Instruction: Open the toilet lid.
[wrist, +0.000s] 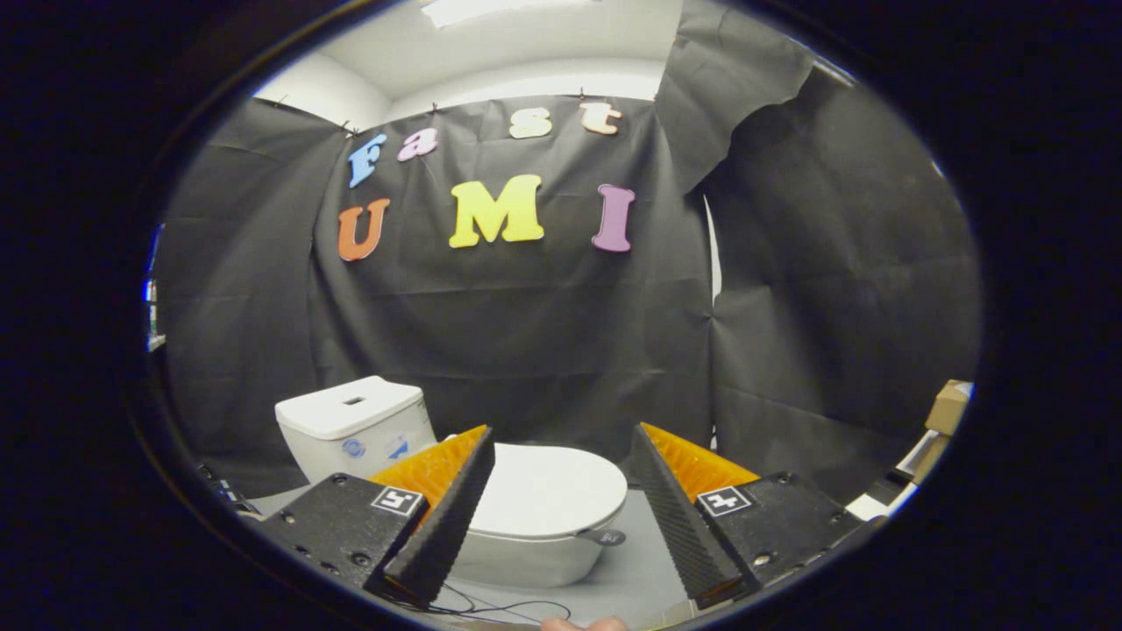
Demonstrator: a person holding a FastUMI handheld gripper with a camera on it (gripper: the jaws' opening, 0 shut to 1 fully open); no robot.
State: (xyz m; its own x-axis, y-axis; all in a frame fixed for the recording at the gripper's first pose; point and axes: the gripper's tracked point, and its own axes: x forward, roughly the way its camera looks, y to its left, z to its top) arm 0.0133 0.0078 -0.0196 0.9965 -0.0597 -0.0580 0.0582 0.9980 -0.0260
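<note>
Toilet lid (pixel 548 491) down flat on bowl (pixel 526 556), w/ white tank (pixel 351 425) behind-left. Gripper (pixel 557 513) jaws spread wide, nothing held, touching nothing. Lid sits beyond the fingers (pixel 447 517), seen through the gap. Thin cable (pixel 500 606) on grey floor (pixel 631 578) nearby.

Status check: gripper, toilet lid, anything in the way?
Gripper open, holding nothing. Toilet lid down, closed, just beyond the fingers, untouched. Tank behind it. Thin cable on the floor ahead of the bowl; approach otherwise open.
</note>
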